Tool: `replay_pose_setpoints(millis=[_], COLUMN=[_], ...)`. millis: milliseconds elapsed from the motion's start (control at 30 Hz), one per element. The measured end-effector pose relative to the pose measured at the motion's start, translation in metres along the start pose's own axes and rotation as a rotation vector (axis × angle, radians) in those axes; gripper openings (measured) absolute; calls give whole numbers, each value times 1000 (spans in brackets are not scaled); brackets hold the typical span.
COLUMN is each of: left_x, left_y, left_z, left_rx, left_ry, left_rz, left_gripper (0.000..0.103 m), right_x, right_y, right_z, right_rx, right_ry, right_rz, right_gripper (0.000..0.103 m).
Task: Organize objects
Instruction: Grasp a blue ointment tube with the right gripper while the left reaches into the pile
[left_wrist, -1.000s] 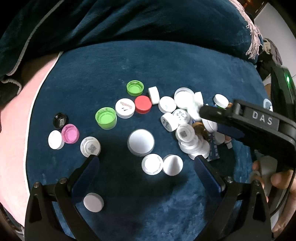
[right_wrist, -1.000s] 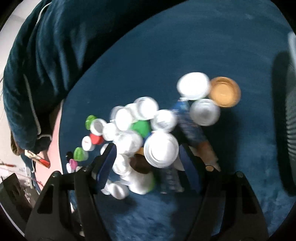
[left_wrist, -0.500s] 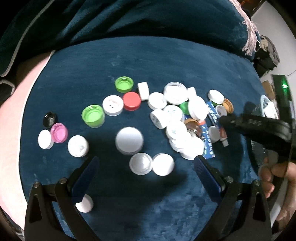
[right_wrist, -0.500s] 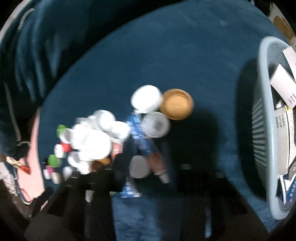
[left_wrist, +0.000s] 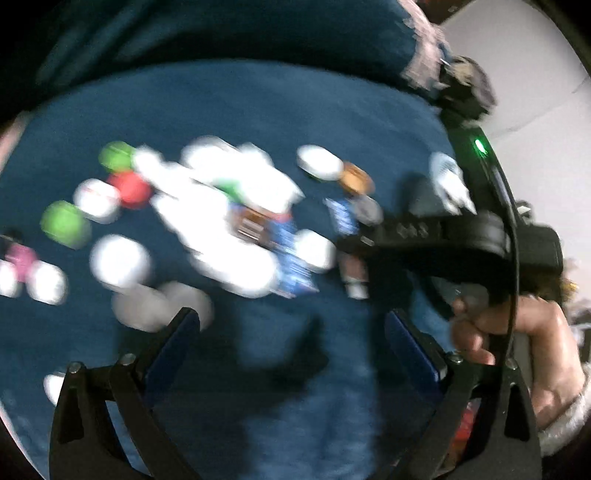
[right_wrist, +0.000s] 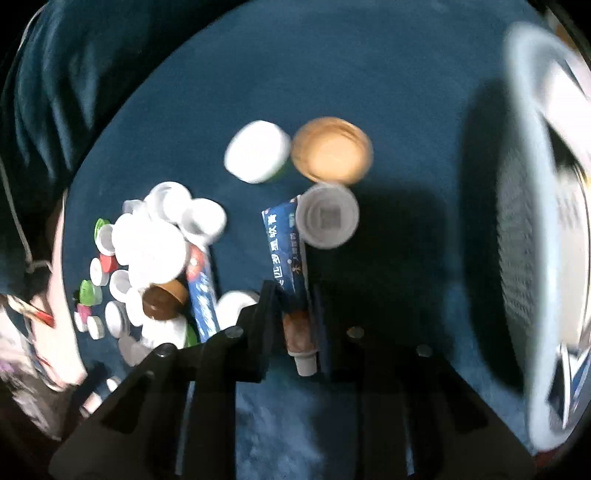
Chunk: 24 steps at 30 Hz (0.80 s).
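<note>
Two claws were in my views: my right claw (right_wrist: 295, 317) had just closed and was clenched on the neck end of a blue toothpaste tube (right_wrist: 290, 258), which lay on the dark blue cloth (right_wrist: 332, 74). My left claw (left_wrist: 291, 347) hung released over bare cloth. Left of that tube I saw a pile of bottle caps (right_wrist: 155, 243), beyond it an orange lid (right_wrist: 332, 149), and well right of it a pale mesh basket (right_wrist: 524, 258).
</note>
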<state>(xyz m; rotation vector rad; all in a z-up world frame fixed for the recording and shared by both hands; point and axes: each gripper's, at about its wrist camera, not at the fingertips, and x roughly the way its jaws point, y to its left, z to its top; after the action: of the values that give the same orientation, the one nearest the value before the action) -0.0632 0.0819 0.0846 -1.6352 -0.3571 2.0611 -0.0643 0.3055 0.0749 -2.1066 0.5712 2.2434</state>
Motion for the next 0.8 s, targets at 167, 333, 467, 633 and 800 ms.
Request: replay_pose_setpoints(millis=[167, 333, 467, 633, 800], left_x=[41, 51, 56, 56, 50], left_y=[-7, 11, 12, 8, 9], left_z=[-2, 11, 20, 20, 3], left_rx=[-11, -107, -48, 27, 50], left_ry=[45, -37, -76, -70, 32], left_rz=[59, 55, 110, 122, 163], left_gripper=[84, 72, 45, 30, 30], right_x=[-1, 3, 1, -1, 2], right_y=[-15, -16, -14, -15, -9], right_z=[-4, -7, -5, -5, -11], right_rx=[37, 3, -18, -57, -105], right_ry=[15, 26, 34, 41, 72], right_rz=[72, 69, 63, 27, -9], right_gripper=[21, 21, 22, 23, 20])
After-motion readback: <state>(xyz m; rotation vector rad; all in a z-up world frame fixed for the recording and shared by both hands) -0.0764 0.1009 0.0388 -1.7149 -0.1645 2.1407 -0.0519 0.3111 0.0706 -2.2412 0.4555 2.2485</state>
